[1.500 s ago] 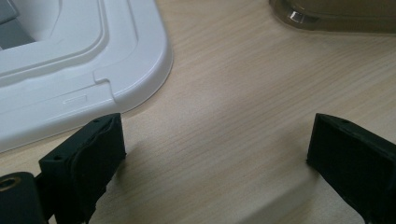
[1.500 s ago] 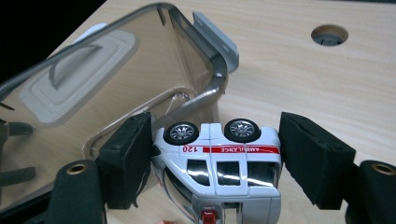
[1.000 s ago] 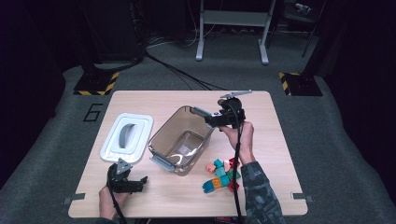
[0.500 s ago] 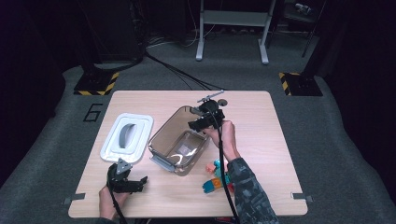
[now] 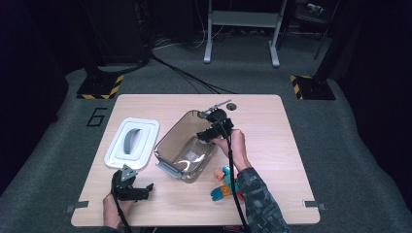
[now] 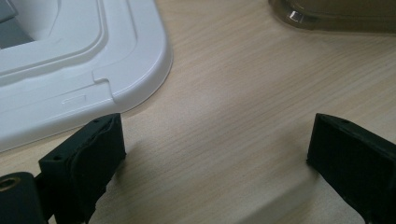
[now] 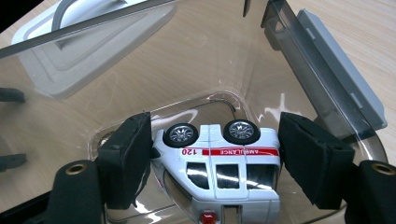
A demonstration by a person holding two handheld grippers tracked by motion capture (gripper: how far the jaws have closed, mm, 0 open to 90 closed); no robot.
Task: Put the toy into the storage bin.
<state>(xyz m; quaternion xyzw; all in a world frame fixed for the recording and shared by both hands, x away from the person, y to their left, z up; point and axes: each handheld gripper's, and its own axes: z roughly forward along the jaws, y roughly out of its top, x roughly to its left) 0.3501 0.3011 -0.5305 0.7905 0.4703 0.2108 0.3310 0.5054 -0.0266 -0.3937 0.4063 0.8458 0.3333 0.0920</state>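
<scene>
Right gripper [image 7: 212, 154] clamps an upturned toy ambulance [image 7: 219, 172] inside the clear box [image 5: 182, 145]. Its near end is cut off. Left gripper [image 6: 215, 158] gapes empty.

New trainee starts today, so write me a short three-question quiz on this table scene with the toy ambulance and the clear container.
1. True or false: the right gripper holds the toy ambulance inside the clear container.
2. Which way up is the ambulance in the right gripper view? A) wheels up B) wheels down C) standing on its nose
3. What lies on the table just beyond the left gripper?

Key
1. True: the pads press on both ends of the ambulance, above the container's floor.
2. A: its wheels point up in that view.
3. The white lid, with the left gripper's jaws open and nothing between them.
</scene>
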